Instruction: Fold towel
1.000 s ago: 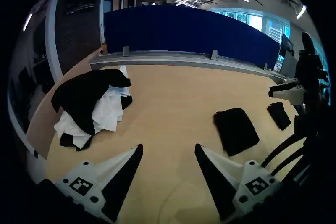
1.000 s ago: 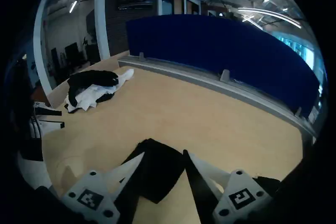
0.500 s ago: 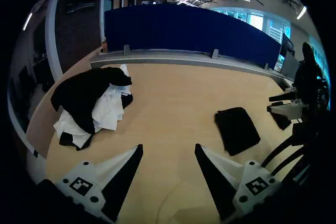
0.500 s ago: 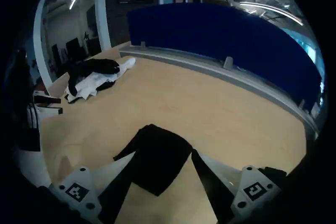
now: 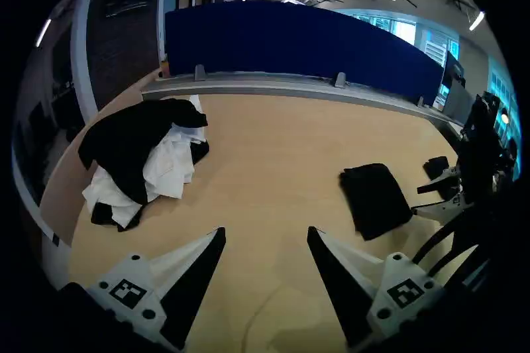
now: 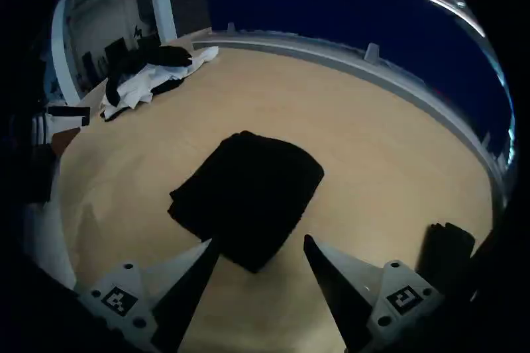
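Towel (image 6: 248,187), near edge between parted right tongs (image 6: 260,239), bare table (image 6: 377,154) around

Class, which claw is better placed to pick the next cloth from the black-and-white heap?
Probably left. The left claw is open and nearer the heap of black and white cloths; the right claw hangs at the folded black towel, far from that heap.

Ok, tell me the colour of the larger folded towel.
The towel is plain black; best seen in the right gripper view.
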A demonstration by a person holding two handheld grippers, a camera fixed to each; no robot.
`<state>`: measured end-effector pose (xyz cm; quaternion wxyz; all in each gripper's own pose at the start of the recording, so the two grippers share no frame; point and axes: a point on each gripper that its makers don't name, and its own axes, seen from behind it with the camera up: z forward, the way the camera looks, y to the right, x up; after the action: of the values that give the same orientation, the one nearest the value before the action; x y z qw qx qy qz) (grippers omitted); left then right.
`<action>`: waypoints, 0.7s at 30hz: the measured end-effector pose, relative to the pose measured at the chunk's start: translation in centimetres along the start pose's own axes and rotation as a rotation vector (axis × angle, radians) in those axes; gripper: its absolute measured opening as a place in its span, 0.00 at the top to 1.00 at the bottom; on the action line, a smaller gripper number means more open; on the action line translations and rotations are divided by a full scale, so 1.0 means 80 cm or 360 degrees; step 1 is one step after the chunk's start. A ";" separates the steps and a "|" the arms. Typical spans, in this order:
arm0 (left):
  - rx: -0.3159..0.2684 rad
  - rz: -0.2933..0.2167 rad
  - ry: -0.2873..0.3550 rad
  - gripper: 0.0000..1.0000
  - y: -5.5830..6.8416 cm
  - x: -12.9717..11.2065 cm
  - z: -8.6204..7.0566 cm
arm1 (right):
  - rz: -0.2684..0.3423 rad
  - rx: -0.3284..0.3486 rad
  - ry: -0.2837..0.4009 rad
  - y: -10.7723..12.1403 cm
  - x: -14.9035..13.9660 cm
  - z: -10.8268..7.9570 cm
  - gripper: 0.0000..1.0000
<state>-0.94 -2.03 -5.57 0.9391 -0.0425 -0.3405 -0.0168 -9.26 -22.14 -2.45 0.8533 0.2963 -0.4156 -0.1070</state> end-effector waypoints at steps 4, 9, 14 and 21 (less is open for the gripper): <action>-0.0001 0.0004 -0.0003 0.09 0.000 -0.003 0.002 | -0.0014 0.0007 -0.0052 -0.002 -0.020 0.004 0.03; -0.0002 0.0002 -0.0004 0.09 0.000 -0.003 0.003 | -0.0046 0.0010 -0.0103 -0.005 -0.037 0.006 0.06; -0.0002 -0.0002 -0.0003 0.08 0.000 -0.002 0.005 | -0.0061 0.0004 -0.0132 -0.004 -0.044 0.008 0.16; -0.0002 0.0000 -0.0002 0.09 0.000 0.000 0.004 | -0.0058 0.0024 -0.0148 -0.007 -0.047 0.011 0.29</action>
<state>-1.19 -1.97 -5.32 0.9389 -0.0432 -0.3409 -0.0169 -12.30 -21.33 -4.78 0.8286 0.3050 -0.4501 -0.1331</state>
